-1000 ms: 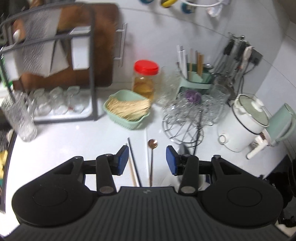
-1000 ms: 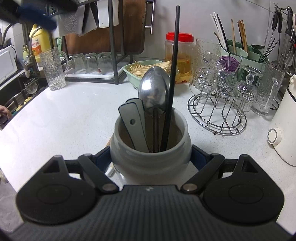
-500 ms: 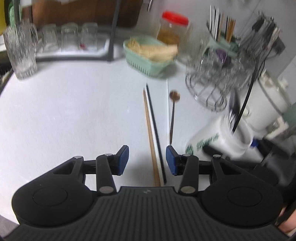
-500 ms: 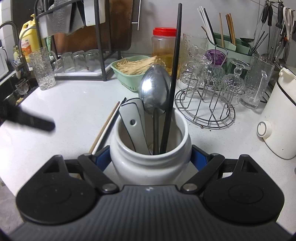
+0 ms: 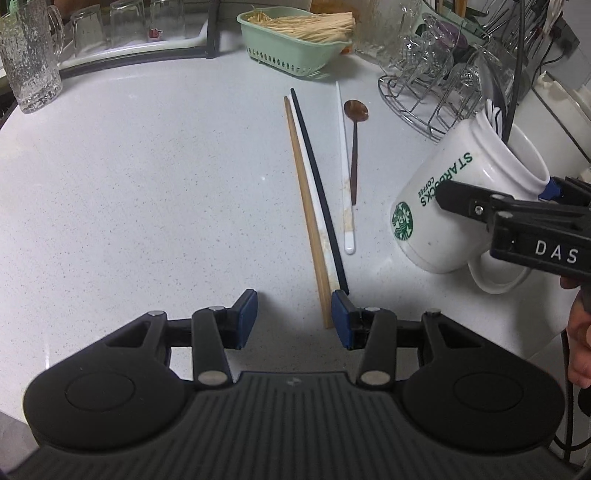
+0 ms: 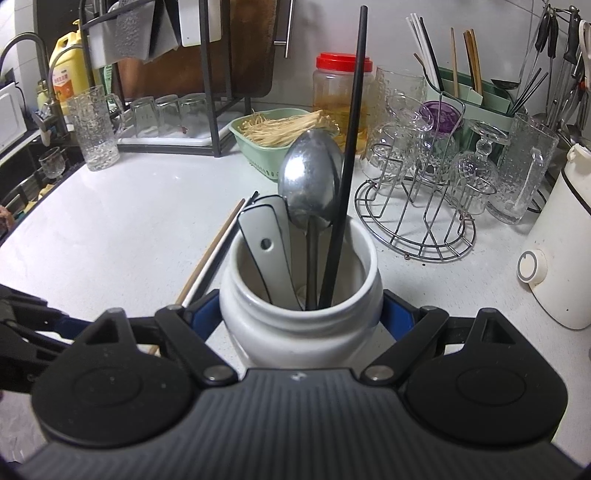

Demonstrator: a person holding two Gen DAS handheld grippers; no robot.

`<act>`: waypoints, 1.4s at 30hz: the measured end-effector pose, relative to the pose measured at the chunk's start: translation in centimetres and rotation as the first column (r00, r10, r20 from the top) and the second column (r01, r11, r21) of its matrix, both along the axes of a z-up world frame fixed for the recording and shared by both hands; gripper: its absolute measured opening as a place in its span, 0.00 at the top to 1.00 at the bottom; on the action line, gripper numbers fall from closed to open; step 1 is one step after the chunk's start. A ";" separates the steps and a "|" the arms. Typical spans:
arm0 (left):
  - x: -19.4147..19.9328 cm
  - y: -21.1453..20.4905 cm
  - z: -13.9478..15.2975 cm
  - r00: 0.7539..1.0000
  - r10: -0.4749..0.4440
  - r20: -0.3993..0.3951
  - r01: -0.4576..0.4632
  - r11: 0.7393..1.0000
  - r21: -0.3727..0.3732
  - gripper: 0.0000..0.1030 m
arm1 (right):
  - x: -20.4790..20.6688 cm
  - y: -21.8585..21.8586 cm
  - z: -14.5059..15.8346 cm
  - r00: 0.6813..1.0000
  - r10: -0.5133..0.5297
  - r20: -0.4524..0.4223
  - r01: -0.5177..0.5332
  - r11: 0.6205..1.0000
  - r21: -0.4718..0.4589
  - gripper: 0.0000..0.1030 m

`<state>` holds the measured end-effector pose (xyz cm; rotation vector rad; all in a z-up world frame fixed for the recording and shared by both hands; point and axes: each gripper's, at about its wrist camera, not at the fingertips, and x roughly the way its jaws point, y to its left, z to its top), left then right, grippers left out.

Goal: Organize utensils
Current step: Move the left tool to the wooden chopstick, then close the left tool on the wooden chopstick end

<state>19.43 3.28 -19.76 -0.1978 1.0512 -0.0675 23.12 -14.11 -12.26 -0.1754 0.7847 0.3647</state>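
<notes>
My right gripper (image 6: 301,314) is shut on a white Starbucks mug (image 6: 301,325), also in the left wrist view (image 5: 454,206), tilted. The mug holds a metal spoon (image 6: 312,184), a black chopstick (image 6: 347,158) and grey-white handles (image 6: 267,251). On the white counter lie a wooden chopstick (image 5: 304,206), a white and a black chopstick (image 5: 319,188) side by side, a further white chopstick (image 5: 345,173) and a small brown spoon (image 5: 355,125). My left gripper (image 5: 293,317) is open and empty, low over the near ends of the chopsticks.
A green basket of sticks (image 5: 295,33), a wire rack of glasses (image 5: 439,74), a glass mug (image 5: 29,62) and a dish rack (image 6: 173,92) stand at the back. A white cooker (image 6: 557,251) is at the right. A red-lidded jar (image 6: 341,92) stands behind.
My left gripper has come down and forward to the near ends of the chopsticks. The right gripper with the mug has moved in beside them.
</notes>
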 end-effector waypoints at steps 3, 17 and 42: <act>0.1 -0.6 0.0 1.000 -0.022 0.014 0.022 0.999 0.041 0.51 | 0.0 0.0 0.0 1.000 0.002 0.000 -0.002 1.000 0.000 0.12; -0.4 -2.1 0.0 0.994 -0.111 0.018 0.106 0.976 0.190 0.80 | 0.0 0.0 0.0 1.000 0.000 -0.001 0.000 1.000 0.000 0.12; -10.6 -0.3 1.9 0.983 0.182 -0.035 -0.183 0.982 -0.042 0.93 | -0.3 -0.1 -0.5 0.998 0.013 0.062 -0.015 1.000 0.025 0.12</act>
